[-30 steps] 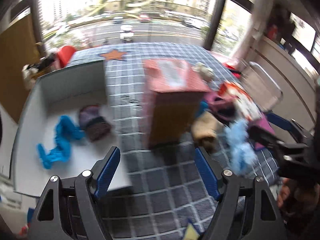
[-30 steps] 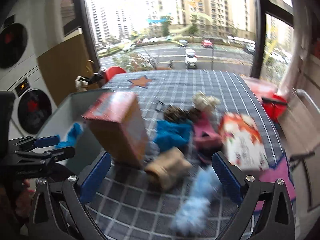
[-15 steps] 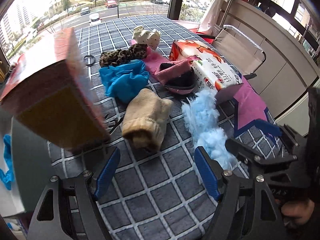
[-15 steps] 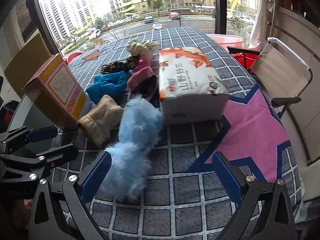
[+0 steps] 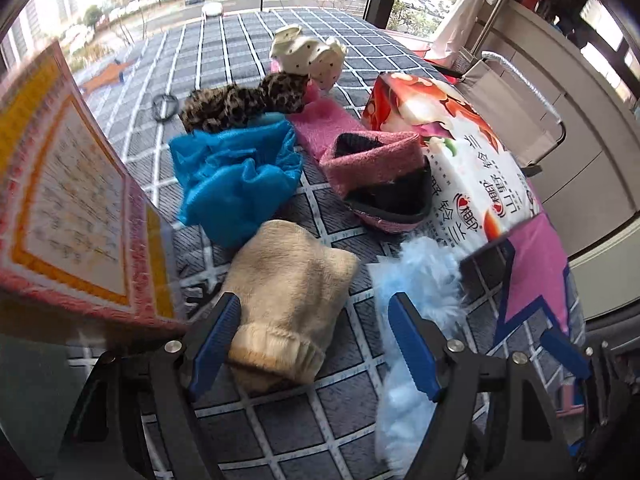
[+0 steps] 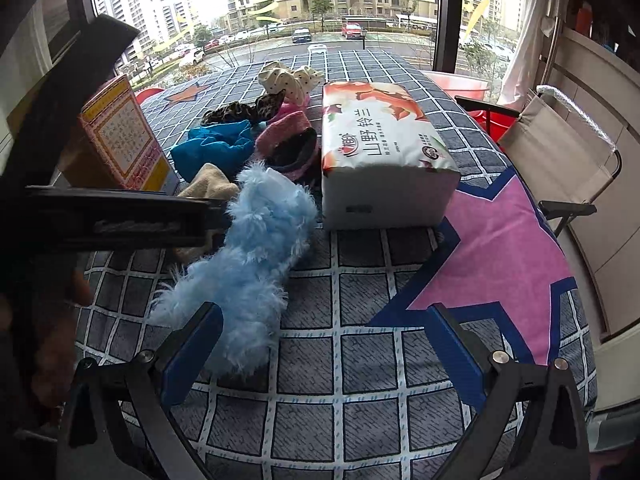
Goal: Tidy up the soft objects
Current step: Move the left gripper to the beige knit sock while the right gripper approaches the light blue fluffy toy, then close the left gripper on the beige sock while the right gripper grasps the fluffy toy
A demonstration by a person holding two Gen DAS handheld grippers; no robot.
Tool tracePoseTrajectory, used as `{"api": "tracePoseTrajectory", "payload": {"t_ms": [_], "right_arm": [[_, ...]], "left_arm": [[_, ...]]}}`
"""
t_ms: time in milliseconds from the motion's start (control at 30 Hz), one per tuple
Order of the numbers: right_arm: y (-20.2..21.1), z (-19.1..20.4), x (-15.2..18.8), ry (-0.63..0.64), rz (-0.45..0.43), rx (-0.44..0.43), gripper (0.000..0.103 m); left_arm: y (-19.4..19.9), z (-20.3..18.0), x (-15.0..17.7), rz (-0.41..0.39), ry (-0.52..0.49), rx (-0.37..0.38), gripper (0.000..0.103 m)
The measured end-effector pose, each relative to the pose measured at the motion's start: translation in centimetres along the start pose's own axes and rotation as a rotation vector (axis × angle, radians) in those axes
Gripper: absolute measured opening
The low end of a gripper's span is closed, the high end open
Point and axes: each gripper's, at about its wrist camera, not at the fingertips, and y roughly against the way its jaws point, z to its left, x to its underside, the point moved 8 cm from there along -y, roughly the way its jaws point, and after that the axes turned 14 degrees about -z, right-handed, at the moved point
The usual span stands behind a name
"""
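Left gripper (image 5: 314,342): jaws apart, straddling the beige sock (image 5: 286,304) on the checked surface (image 5: 348,432), pads not pressing. Right gripper (image 6: 326,354): jaws apart, empty, just beside the blue fluffy sock (image 6: 256,264). Only the right view shows the tissue pack's (image 6: 380,152) white front face; only the left shows the black ring (image 5: 165,106) behind the leopard sock (image 5: 244,100).

Ahead of the fingers: seven soft things, namely one beige sock (image 5: 280,300), one fluffy light-blue piece (image 6: 256,264), one blue cloth (image 5: 236,176), one pink slipper (image 5: 380,176), one leopard piece (image 5: 244,102), two spotted cream socks (image 5: 308,56). One tissue pack (image 6: 380,148). One box (image 5: 68,208).
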Motion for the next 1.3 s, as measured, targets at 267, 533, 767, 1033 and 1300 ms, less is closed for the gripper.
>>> {"api": "tracePoseTrajectory", "payload": {"t_ms": [267, 533, 767, 1033, 1300], "right_arm": [[0.0, 0.8, 0.0, 0.001, 0.003, -0.028, 0.102], [-0.5, 3.5, 0.1, 0.056, -0.01, -0.094, 0.102], [-0.5, 4.1, 0.1, 0.06, -0.014, -0.111, 0.102], [-2.0, 4.9, 0.0, 0.055, -0.02, -0.154, 0.1], [-4.3, 4.5, 0.7, 0.039, 0.037, -0.153, 0.056]], "left_arm": [[0.2, 0.9, 0.9, 0.0, 0.112, 0.062, 0.047], [1.2, 1.9, 1.1, -0.041, 0.097, -0.033, 0.026], [-0.1, 1.8, 1.2, -0.031, 0.033, -0.067, 0.027], [-0.4, 1.1, 1.4, -0.024, -0.068, -0.081, 0.026], [2.3, 2.1, 4.5, -0.014, -0.037, -0.062, 0.026]]}}
